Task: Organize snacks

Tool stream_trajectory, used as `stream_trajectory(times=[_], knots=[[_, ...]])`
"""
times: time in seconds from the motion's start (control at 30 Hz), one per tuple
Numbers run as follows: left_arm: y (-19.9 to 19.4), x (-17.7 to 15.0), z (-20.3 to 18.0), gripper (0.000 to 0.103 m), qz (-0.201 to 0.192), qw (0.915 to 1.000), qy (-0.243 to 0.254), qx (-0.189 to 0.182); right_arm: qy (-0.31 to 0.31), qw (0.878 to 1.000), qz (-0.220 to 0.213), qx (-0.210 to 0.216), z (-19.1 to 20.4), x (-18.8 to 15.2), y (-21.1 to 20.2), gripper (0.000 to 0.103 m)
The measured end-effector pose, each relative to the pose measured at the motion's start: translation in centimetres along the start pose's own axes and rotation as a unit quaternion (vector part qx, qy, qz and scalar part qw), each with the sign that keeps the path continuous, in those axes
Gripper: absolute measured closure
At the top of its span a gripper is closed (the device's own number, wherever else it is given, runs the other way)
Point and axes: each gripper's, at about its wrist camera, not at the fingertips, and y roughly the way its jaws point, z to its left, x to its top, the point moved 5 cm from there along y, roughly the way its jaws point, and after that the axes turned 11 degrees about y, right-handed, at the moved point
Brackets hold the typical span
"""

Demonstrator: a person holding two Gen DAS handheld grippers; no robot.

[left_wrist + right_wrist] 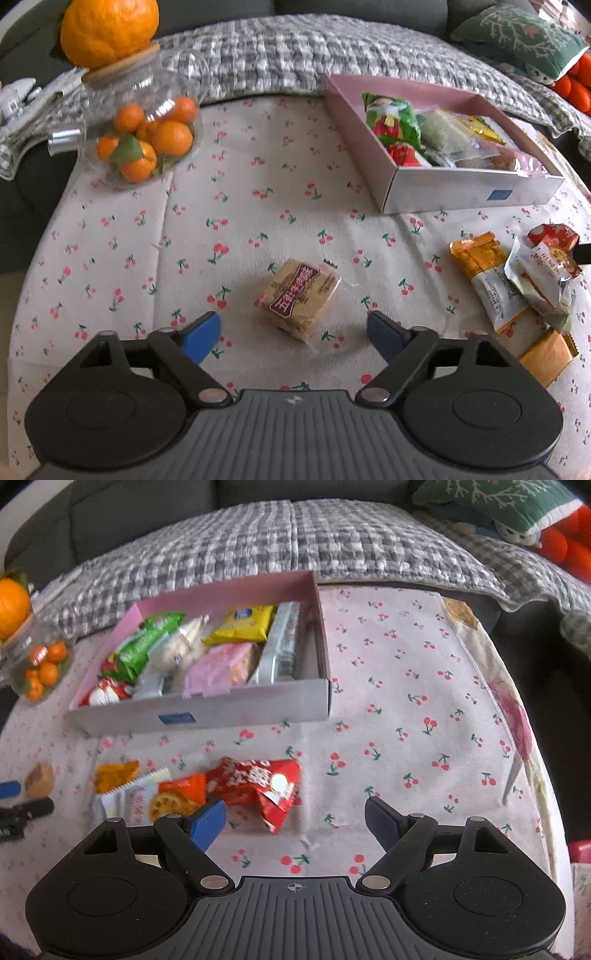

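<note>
My left gripper (293, 330) is open, its blue fingers either side of a tan wrapped cracker snack (298, 300) lying on the cherry-print cloth, not touching it. The pink box (472, 192) at the right back holds several snack packs. Loose packs (517, 280) lie to the right. In the right wrist view my right gripper (295, 821) is open and empty above the cloth, with a red snack pack (258, 786) just ahead to its left, beside orange and white packs (147, 794). The pink box (207, 709) sits behind them, filled with several snacks.
A glass jar of small oranges (144, 136) with a big orange (109, 31) on its lid stands at the back left. A grey checked blanket (295, 539) and cushions lie behind the table. The table's right edge (517, 716) drops off.
</note>
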Motion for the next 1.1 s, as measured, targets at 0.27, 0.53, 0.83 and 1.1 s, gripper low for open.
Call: stream_trajectory(times=[0.27, 0.53, 0.83, 1.1], knots=[[0.0, 0.2, -0.7, 0.038, -0.001, 0.9999, 0.009, -0.012, -0.034, 0.999, 0.009, -0.019, 0.1, -0.2, 1.7, 0.019], [0.0, 0.6, -1.2, 0.059, -0.006, 0.9995, 0.023, -0.022, -0.074, 0.997, -0.006, -0.012, 1.4, 0.0, 2.3, 0.019], [0.1, 0.9, -1.6, 0.077, -0.006, 0.9992, 0.026, -0.03, -0.132, 0.991, -0.028, -0.012, 3.3, -0.1, 2.4, 0.022], [0.2, 1.1, -1.8, 0.085, -0.007, 0.9992, 0.02, -0.034, -0.18, 0.983, -0.032, 0.015, 5.1, -0.6, 1.9, 0.066]])
